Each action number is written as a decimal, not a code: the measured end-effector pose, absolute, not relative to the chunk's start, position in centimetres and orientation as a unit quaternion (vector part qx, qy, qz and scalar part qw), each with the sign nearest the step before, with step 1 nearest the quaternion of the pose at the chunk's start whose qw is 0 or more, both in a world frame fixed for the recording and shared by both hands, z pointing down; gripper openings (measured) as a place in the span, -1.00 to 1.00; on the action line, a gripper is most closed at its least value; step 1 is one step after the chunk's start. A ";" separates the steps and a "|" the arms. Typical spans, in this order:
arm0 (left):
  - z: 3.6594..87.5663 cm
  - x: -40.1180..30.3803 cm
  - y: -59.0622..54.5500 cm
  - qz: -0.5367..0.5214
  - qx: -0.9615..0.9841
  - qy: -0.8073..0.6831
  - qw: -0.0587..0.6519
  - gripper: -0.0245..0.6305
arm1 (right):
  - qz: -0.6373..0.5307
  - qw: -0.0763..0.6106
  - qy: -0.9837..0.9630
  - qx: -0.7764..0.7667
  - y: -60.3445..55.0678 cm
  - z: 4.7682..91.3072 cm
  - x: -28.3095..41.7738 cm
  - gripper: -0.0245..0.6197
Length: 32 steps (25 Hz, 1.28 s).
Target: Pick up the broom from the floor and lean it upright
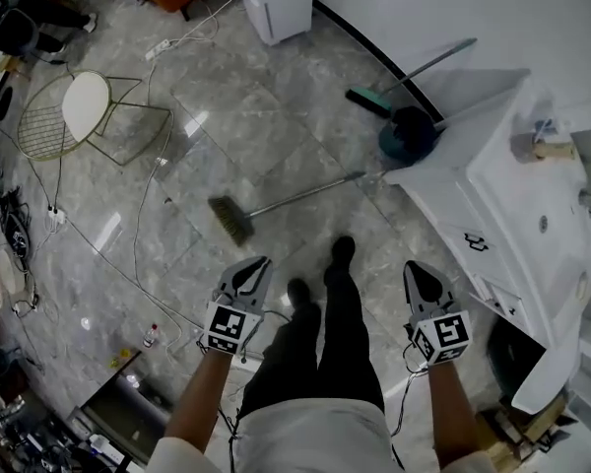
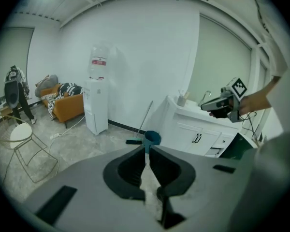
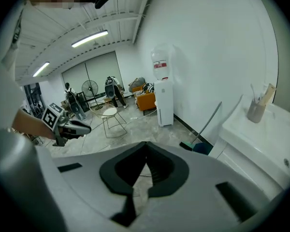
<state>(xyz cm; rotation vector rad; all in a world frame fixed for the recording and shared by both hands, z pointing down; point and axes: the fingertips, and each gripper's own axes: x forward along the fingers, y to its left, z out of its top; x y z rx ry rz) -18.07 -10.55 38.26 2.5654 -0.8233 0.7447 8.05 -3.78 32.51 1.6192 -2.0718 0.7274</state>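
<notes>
The broom (image 1: 276, 205) lies flat on the grey marble floor in the head view, its bristle head to the left and its thin metal handle running up to the right. My left gripper (image 1: 261, 262) hangs shut and empty a short way below the bristles, apart from them. My right gripper (image 1: 414, 268) is also shut and empty, further right near the white cabinet. In the left gripper view the left gripper (image 2: 147, 147) has its jaws together with nothing between them. The right gripper (image 3: 146, 144) looks the same in its own view. The person's legs stand between the two grippers.
A white sink cabinet (image 1: 512, 215) fills the right side. A teal bucket (image 1: 409, 134) and a second, teal-headed broom (image 1: 414, 72) stand against the wall beside it. A water dispenser (image 1: 276, 3), a wire chair (image 1: 89, 111) and loose cables (image 1: 138, 215) are further off.
</notes>
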 end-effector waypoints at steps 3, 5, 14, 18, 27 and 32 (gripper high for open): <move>41.9 -16.0 -12.7 0.274 0.905 -0.281 0.165 -0.84 | 0.264 0.208 -0.746 0.575 -6.8 36.1 9.4 -0.92; 44.9 -14.6 -14.1 0.279 0.904 -0.278 0.166 -0.84 | 0.263 0.216 -0.750 0.567 -8.7 38.9 10.3 -0.92; 60.3 -9.6 -18.2 0.316 0.892 -0.265 0.184 -0.84 | 0.294 0.236 -0.771 0.513 -13.7 53.9 11.8 -0.92; 67.3 -7.4 -19.5 0.327 0.889 -0.259 0.187 -0.84 | 0.314 0.242 -0.774 0.494 -14.8 61.7 12.1 -0.92; 85.0 -6.1 -19.7 0.347 0.875 -0.265 0.209 -0.84 | 0.346 0.233 -0.765 0.491 -14.7 76.9 11.3 -0.92; 92.9 -6.5 -18.2 0.385 0.869 -0.227 0.211 -0.83 | 0.349 0.239 -0.761 0.492 -14.3 83.3 11.6 -0.92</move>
